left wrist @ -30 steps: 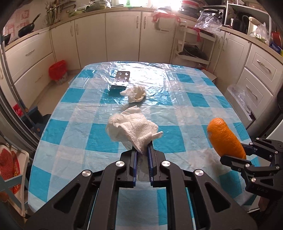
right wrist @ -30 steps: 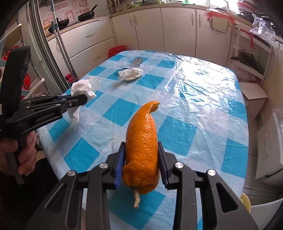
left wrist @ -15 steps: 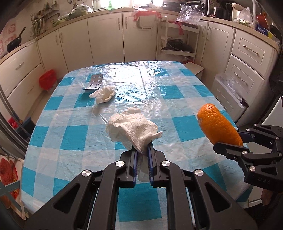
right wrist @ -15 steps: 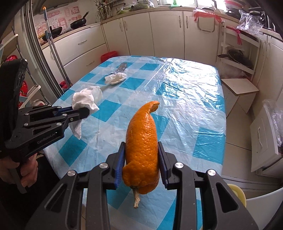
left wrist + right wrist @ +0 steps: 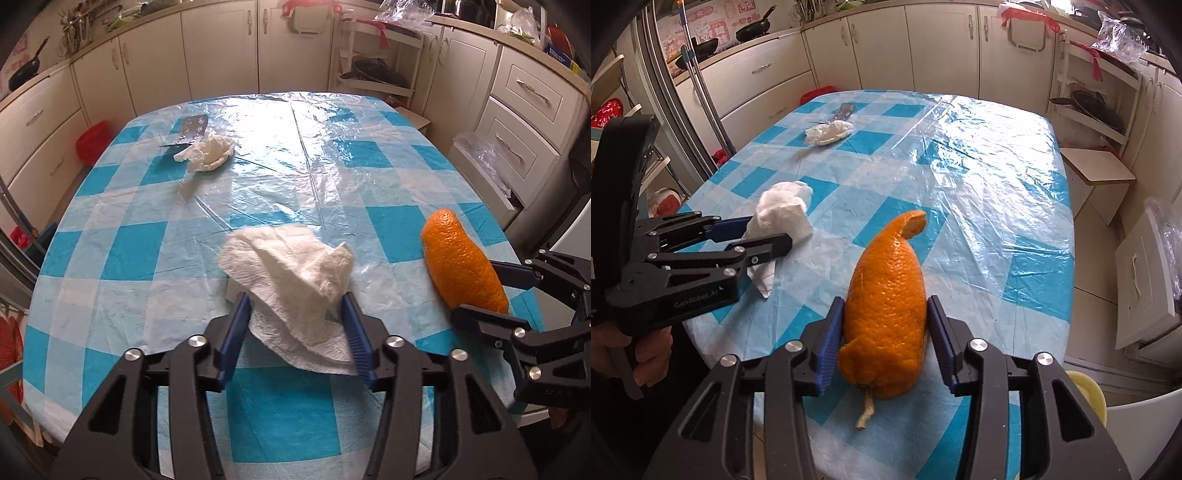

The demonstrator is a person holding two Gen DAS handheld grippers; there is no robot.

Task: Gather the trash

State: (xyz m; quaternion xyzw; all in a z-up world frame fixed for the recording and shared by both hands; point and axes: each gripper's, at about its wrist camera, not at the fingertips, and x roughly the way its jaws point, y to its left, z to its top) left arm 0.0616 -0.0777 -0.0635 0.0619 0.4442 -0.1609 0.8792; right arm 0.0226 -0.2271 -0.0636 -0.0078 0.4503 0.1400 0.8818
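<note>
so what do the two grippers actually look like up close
Both match: the left gripper and the right gripper are black plastic linkage frames with silver round bolts at the joints. Each ends in two flat ribbed blue pads. The left one's side carries pale lettering reading GenRobot.AI. No cables show. The hand gripping its handle is bare, with no sleeve visible.

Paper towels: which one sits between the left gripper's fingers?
The larger crumpled towel between the opening left gripper; the smaller wad lies far off beside the blister pack.
</note>
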